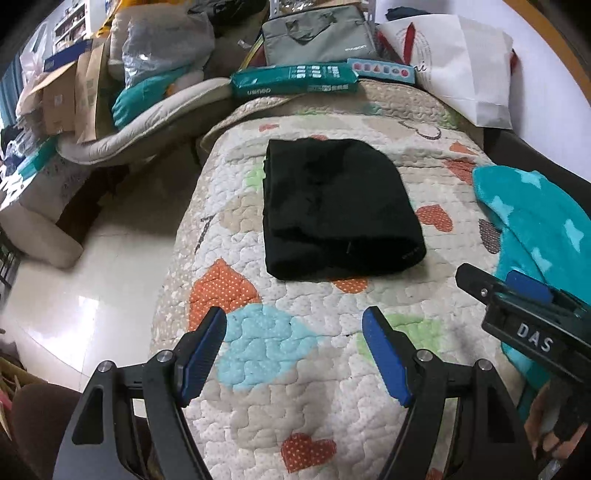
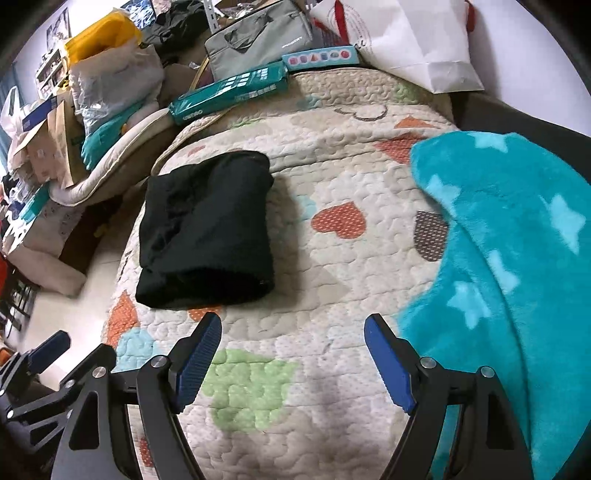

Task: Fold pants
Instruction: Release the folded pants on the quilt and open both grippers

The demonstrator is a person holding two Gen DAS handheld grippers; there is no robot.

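The black pants (image 1: 338,210) lie folded into a small thick block on the quilt (image 1: 295,369), which has hearts in orange, blue and green. In the right wrist view the pants (image 2: 207,229) sit near the left edge of the quilt (image 2: 332,258).

The left gripper (image 1: 295,354) has its blue fingers wide apart and holds nothing. It hangs over the quilt, just in front of the pants and not touching them. The right gripper (image 2: 293,356) is wide apart too, with nothing in it. From the left wrist view, the right gripper (image 1: 517,288) shows white letters that read "DAS".

A teal blanket (image 2: 498,258) with pale stars lies on the right. At the far end lie a long green pack (image 1: 295,79), whose writing looks upside down, a gray bag (image 1: 317,35) and a white paper bag (image 1: 461,66).
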